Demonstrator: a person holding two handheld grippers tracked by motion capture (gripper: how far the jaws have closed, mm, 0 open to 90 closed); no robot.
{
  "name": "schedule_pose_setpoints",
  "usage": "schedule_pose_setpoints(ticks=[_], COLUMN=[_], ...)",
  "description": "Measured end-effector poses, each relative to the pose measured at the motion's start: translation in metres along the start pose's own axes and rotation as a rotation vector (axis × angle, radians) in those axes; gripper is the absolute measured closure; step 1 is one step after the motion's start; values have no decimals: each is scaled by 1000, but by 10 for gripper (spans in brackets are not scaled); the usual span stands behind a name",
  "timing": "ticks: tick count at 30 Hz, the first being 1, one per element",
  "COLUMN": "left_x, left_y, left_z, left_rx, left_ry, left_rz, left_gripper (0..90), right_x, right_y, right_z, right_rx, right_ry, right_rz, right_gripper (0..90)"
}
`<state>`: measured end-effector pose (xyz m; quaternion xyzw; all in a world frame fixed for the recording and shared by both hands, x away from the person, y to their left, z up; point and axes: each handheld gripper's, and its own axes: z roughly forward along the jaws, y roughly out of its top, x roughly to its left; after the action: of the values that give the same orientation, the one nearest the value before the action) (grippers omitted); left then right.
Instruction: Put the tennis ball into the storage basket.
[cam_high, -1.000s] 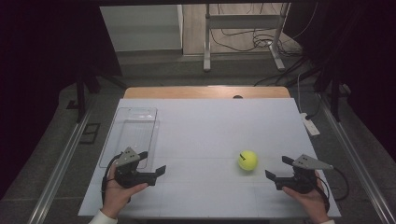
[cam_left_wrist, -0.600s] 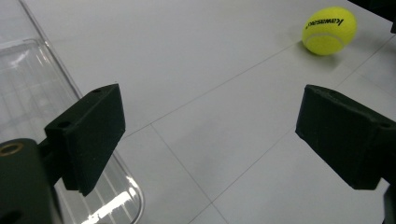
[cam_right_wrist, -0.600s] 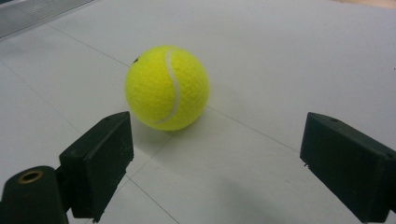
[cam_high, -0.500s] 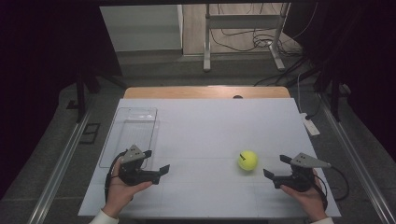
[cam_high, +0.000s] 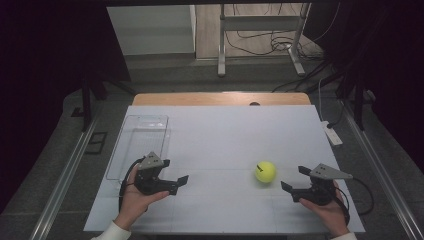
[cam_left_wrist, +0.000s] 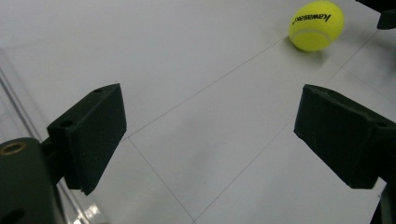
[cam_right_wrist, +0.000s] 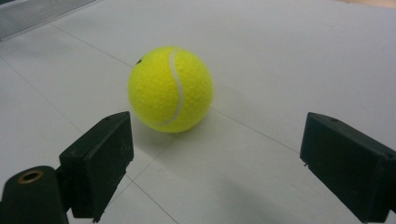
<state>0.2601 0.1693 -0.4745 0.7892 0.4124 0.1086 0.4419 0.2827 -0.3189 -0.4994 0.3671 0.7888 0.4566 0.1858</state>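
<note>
1 yellow tennis ball rests on the white table, right of centre, just ahead of the right gripper, whose jaws stand wide apart with nothing between them. Farther left, the left gripper points toward the ball from well apart; its jaws have just been closing slightly yet remain wide and empty. Beyond it lies a clear tray. Likely risk: a jaw nudging the ball off-centre would send it rolling away across the smooth surface.
</note>
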Motion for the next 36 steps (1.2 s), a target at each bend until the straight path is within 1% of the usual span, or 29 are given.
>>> schedule_pose_setpoints(ticks=[6,11,16,26,36], left_x=[-2,-3,-4,-10,-14], left_y=[6,8,11,20,30], left_z=[5,9,17,28,38], left_rx=[17,30,49,58,67], left_ry=[-14,-18,-29,-52,-73], left_rz=[6,10,20,45,57], left_gripper=[103,103,103,101,101], right_x=[0,0,-1,-1,0], right_y=[-1,-2,-2,-3,-3], right_z=[-1,-2,-2,-2,-1], right_rx=[-2,3,5,6,12], right_ry=[-3,-8,-7,-6,-1], right_rz=[4,-1,2,2,0], right_gripper=[100,100,100,101,102])
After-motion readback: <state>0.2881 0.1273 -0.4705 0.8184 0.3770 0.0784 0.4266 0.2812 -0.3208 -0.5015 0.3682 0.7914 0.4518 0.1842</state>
